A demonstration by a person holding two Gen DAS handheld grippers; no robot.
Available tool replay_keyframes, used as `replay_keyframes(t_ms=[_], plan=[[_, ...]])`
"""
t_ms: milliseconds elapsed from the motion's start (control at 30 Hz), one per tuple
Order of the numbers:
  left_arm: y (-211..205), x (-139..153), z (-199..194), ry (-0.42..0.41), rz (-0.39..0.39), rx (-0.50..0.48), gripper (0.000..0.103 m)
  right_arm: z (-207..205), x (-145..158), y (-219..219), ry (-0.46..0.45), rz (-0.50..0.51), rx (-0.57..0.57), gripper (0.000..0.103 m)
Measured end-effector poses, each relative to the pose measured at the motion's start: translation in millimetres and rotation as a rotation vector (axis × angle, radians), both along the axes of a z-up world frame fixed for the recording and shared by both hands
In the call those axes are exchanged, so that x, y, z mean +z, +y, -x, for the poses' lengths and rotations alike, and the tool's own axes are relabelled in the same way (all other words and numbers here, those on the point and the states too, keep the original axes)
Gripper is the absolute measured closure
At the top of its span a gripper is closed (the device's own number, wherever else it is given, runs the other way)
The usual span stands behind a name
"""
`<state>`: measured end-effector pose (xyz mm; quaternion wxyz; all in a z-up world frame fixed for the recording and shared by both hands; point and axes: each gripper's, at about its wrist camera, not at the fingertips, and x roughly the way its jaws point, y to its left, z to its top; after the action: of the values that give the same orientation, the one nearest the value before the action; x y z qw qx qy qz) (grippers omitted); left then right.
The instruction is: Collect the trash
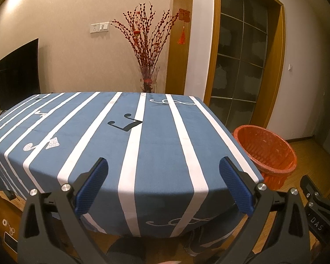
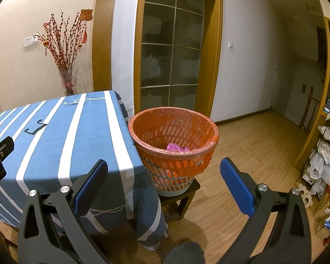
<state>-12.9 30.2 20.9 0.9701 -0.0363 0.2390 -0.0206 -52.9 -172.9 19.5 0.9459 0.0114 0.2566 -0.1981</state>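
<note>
The right gripper (image 2: pixel 164 183) is standing with its jaws spread wide and nothing between them, pointing at the bin (image 2: pixel 173 145); the bin is lying just beyond the fingertips and a little above the gap. The only trash showing is a crumpled pink scrap (image 2: pixel 177 147) lying at the bottom of the bin, well apart from either jaw. The left gripper (image 1: pixel 164 183) is also gaping open and holding nothing, hovering over the near edge of the table (image 1: pixel 143 149), with the bin (image 1: pixel 267 151) sitting off to its right, beyond the table's corner. The table is wearing a blue cloth with white stripes and music notes, and nothing is lying on the cloth that can be seen. The bin is a pale lattice basket lined with an orange bag, resting on a small dark stool (image 2: pixel 180 200) right beside the table's corner, close against the hanging cloth. Behind the table a glass vase of red branches (image 1: pixel 146 50) is standing against the wall, next to a wood-framed glass door (image 2: pixel 172 50). Past the bin, a wooden floor (image 2: pixel 248 154) is running toward cluttered shelves (image 2: pixel 327 154).
</note>
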Motion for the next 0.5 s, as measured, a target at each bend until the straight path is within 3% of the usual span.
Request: replay_keyframes(t_ms=[500], plan=[[-0.7,-1.0,0.2,0.006,-0.002,-0.001,0.005,0.1,0.4,-0.8,-0.001,0.000,0.001,0.003]])
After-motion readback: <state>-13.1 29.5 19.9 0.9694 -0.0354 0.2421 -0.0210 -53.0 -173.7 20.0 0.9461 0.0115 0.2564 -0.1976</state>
